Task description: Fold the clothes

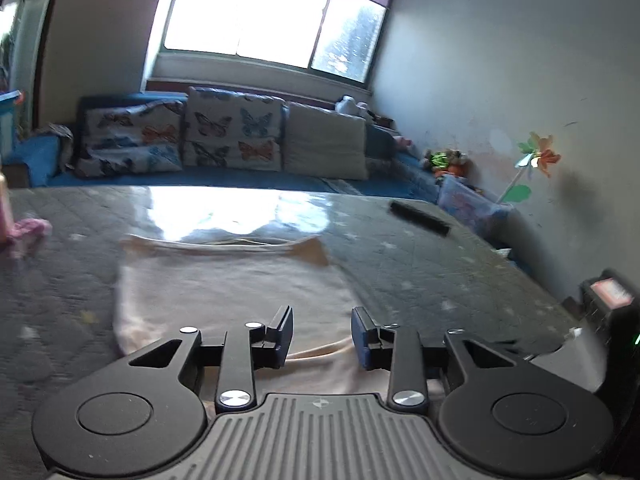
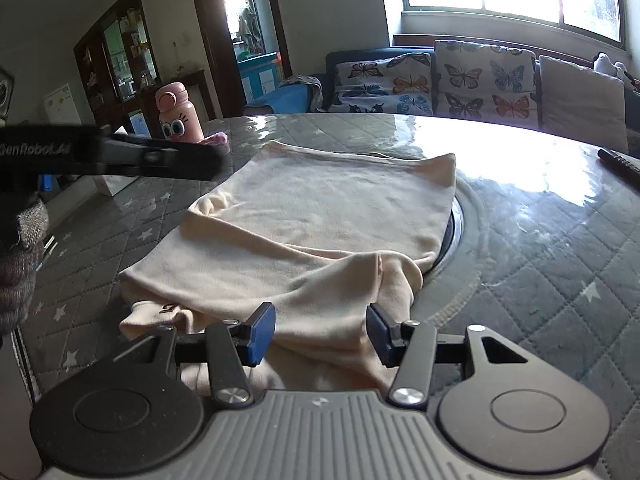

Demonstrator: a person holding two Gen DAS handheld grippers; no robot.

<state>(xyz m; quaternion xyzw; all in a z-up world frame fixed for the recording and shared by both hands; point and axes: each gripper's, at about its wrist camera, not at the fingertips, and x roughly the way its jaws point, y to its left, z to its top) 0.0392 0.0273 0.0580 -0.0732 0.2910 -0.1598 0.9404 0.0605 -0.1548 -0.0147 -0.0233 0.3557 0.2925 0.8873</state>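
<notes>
From the left wrist view, the left hand-held gripper [image 1: 322,334] hangs just above the near part of a cream garment [image 1: 224,280], its two fingers spread well apart with nothing between them. The garment lies flat on the surface [image 1: 440,264], which is covered with a grey quilted cloth with small stars under a glossy clear sheet. A dark remote control [image 1: 420,218] lies on the far right of the surface, well apart from the garment, and a bit of pink fabric [image 1: 30,229] sits at the far left edge. Beyond the surface stands a sofa with butterfly cushions [image 1: 232,130] under a bright window [image 1: 276,12].

From the right wrist view, the right hand-held gripper [image 2: 321,332] is also wide open and holds nothing; its blue pads [image 2: 262,334] sit over the near, rumpled edge of the garment [image 2: 320,208]. The garment is partly folded, with a layer turned over along the near side, and its right edge overlaps a round inset ring [image 2: 456,220] in the surface [image 2: 560,248]. The left hand-held gripper [image 2: 218,160] reaches in from the left, above the garment's far left corner, seen side-on. A pink bottle [image 2: 178,114] with cartoon eyes stands at the far left of the surface.
</notes>
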